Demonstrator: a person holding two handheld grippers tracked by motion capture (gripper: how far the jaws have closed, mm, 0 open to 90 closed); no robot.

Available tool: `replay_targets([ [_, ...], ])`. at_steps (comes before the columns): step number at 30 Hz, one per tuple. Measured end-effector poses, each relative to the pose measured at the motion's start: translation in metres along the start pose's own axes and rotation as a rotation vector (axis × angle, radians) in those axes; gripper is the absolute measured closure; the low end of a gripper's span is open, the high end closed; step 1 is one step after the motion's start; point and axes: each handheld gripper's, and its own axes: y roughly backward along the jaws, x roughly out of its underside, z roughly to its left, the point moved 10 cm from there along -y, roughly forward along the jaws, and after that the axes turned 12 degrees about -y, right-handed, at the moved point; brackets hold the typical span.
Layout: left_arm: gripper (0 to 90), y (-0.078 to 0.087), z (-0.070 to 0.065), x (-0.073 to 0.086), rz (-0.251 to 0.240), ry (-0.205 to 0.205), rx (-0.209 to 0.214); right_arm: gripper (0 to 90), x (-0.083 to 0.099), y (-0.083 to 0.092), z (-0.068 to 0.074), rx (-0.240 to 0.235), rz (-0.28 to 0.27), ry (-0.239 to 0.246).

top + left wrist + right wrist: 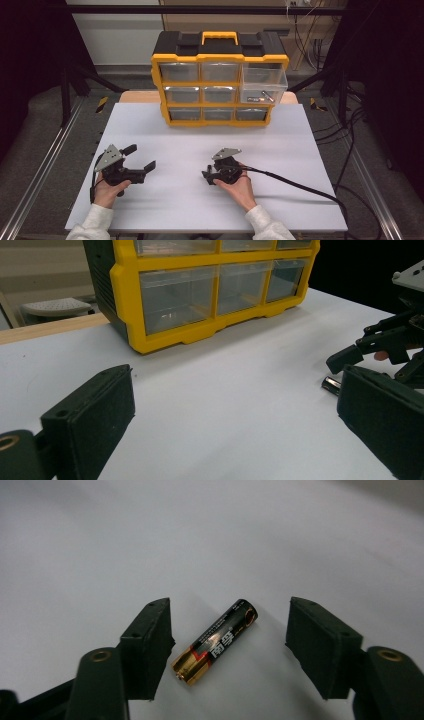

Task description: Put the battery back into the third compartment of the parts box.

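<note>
Item: 1 battery (pixel 215 642), lying on the white table (pixel 300 150) between the half-closed right gripper (pixel 230 645), pads not yet touching. Left gripper (pixel 141 157) wide, empty. Organizer (pixel 220 80): 1 drawer (pixel 264 85) open, awaiting deposit. Pickup pending.

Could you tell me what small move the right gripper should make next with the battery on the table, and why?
Probably close the jaws the rest of the way. In the right gripper view the battery lies flat on the white table between the jaws of the right gripper, with a gap showing beside each pad, so nothing presses on it yet. It lies slanted, so a slight twist of the wrist first might square the grip.
</note>
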Motion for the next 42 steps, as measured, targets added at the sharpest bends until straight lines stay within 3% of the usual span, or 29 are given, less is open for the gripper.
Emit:
replay_targets([
  [7, 1.6, 0.0, 0.0, 0.0, 0.0, 0.003, -0.002, 55.2, 0.004, -0.001, 0.003, -0.027, 0.029, -0.009],
  [24, 1.7, 0.0, 0.0, 0.0, 0.002, -0.001, -0.002, 76.0, 0.005, 0.0, 0.003, -0.026, 0.042, -0.023],
  [36, 1.7, 0.0, 0.0, 0.0, 0.0, 0.002, -0.003, 77.2, 0.005, 0.003, 0.003, -0.031, 0.054, -0.017],
  [42, 1.7, 0.0, 0.0, 0.0, 0.001, -0.002, -0.002, 77.3, -0.002, 0.013, 0.003, -0.041, 0.03, -0.016],
])
